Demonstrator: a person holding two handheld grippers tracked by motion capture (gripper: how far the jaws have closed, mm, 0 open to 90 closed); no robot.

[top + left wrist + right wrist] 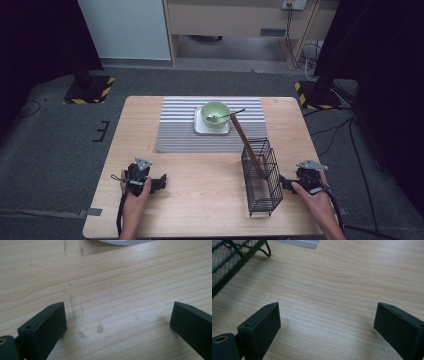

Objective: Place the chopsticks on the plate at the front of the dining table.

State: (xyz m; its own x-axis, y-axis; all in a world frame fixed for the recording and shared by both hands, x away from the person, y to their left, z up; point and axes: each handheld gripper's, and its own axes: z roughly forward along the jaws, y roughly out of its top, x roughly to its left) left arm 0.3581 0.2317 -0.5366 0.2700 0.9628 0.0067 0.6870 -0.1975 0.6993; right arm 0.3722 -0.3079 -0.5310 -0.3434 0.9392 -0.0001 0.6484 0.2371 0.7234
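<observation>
My left gripper (159, 181) rests low over the near left part of the wooden table (200, 200), held by a hand. In the left gripper view its jaws (118, 312) stand wide open over bare wood. My right gripper (286, 183) sits at the near right, just right of a black wire basket (261, 175). Its jaws (328, 310) are also wide open with nothing between them. The basket's corner (234, 257) lies up and to the left of them. A long brown wooden stick (245, 137) leans out of the basket toward a green bowl (215, 114).
A grey striped placemat (175, 130) covers the table's far middle. On it a white square plate (200, 127) carries the bowl, with a spoon (227, 115) inside. The mat's edge (125, 242) (299, 243) lies ahead of each gripper. Black stands and cables are on the floor.
</observation>
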